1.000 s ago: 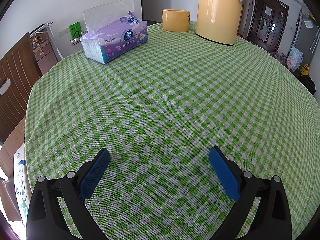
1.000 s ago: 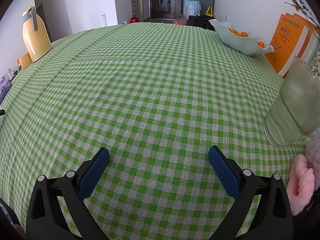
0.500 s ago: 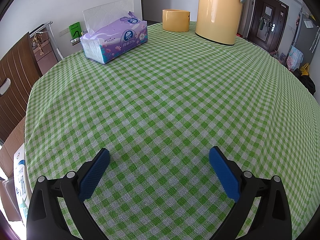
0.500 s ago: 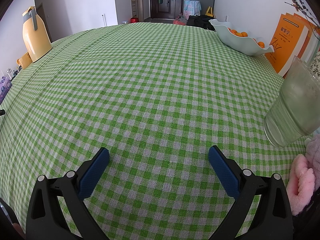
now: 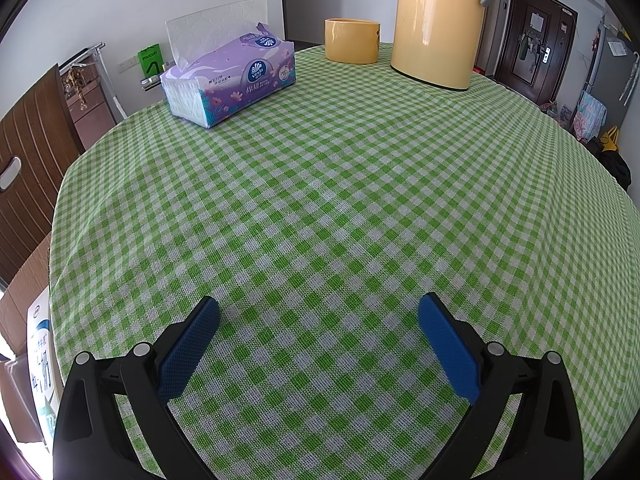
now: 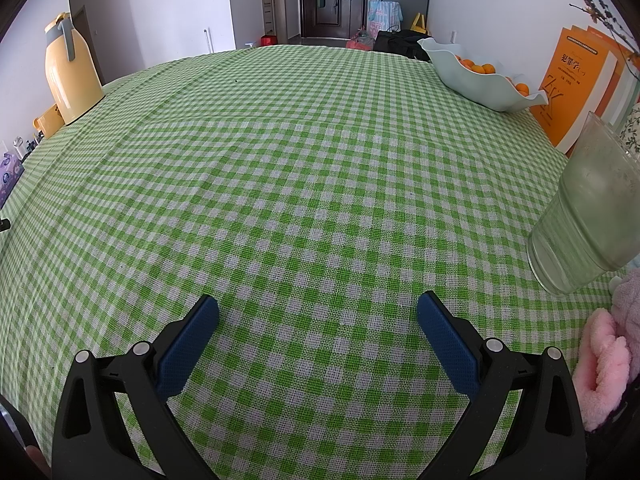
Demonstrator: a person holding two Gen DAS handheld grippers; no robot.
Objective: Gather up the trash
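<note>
No loose trash shows on the green checked tablecloth [image 5: 340, 200] in either view. My left gripper [image 5: 318, 312] hovers low over the cloth near the table's front edge, open, with nothing between its blue pads. My right gripper [image 6: 317, 310] is also open and empty over the cloth [image 6: 300, 168]. A purple tissue pack [image 5: 230, 80] with a white sheet sticking up lies at the far left of the left wrist view.
A yellow thermos jug [image 5: 438, 20] and a yellow cup [image 5: 352, 40] stand at the far edge. In the right wrist view a pale bowl of oranges [image 6: 480, 76], orange books [image 6: 576, 84], a cloudy glass [image 6: 588, 212] and a pink fluffy thing [image 6: 608, 356] crowd the right side.
</note>
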